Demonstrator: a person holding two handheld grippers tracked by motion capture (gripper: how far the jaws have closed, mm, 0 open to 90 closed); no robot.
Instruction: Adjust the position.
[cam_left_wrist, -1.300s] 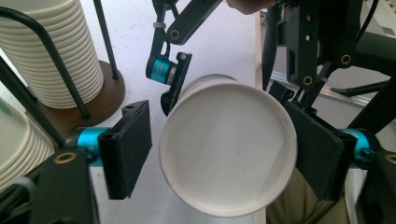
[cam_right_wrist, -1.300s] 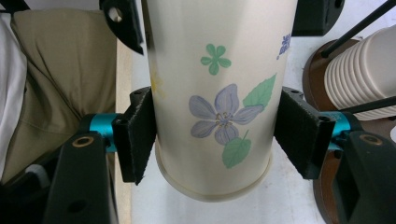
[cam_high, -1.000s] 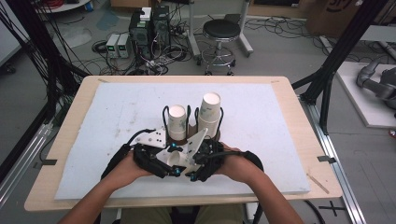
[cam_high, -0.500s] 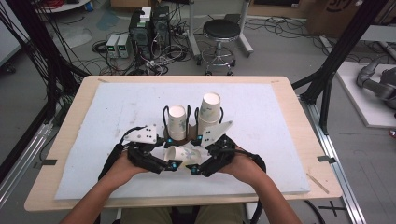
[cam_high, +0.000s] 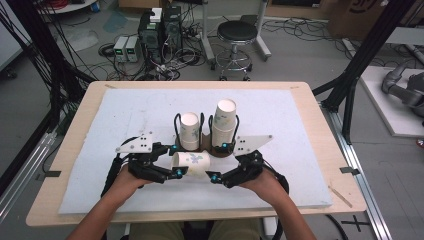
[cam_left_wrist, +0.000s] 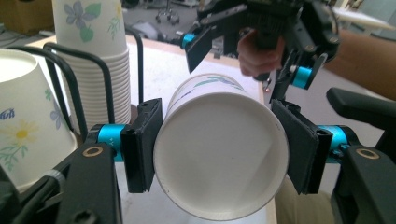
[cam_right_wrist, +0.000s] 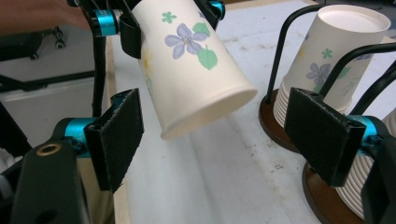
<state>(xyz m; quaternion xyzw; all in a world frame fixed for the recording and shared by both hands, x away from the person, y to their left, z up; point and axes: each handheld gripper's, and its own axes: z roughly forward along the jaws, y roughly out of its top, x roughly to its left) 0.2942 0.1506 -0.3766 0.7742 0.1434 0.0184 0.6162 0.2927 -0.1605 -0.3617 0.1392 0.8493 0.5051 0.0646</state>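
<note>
Paper cup (cam_high: 192, 164) lying sideways, left tool (cam_high: 176, 173) clamping it

White flower-print paper cup (cam_high: 192, 164) — on its side, clamped above the mat

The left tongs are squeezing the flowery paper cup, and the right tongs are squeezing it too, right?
Not quite. The left tongs do squeeze the paper cup, with both pads pressed on its sides. But the right tongs are open: in the right gripper view their pads stand apart from the cup and do not touch it. They have just been opening.
</note>
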